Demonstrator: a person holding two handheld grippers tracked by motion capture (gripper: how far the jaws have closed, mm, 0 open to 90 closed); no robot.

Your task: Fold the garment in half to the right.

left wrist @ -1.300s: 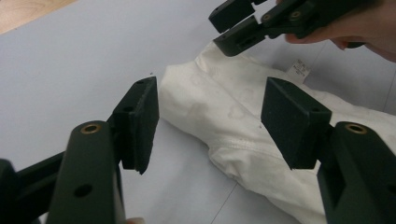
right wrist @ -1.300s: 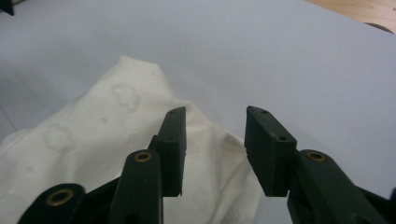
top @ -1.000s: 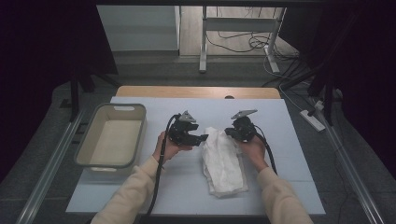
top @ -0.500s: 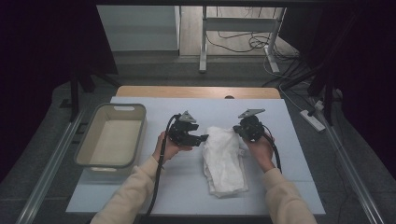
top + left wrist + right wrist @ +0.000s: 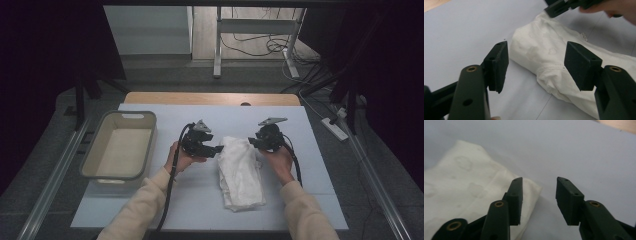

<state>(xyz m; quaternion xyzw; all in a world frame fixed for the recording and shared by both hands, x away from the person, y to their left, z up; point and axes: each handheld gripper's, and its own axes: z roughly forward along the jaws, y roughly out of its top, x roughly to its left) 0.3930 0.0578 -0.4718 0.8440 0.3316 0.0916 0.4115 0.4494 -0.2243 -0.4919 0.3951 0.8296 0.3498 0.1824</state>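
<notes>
My right tongs (image 5: pixel 251 143) have just been opening, nothing between them, at the far corner of the folded white cloth (image 5: pixel 241 171) mid-table (image 5: pixel 300 200). My left tongs (image 5: pixel 218 149) gape empty beside it. The beige tub (image 5: pixel 120 145) looks empty.

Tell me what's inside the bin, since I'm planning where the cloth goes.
The bin looks empty in the high view: its pale floor is bare. The near wall hides the strip of floor just behind it. The cloth lies folded on the table, outside it.
</notes>
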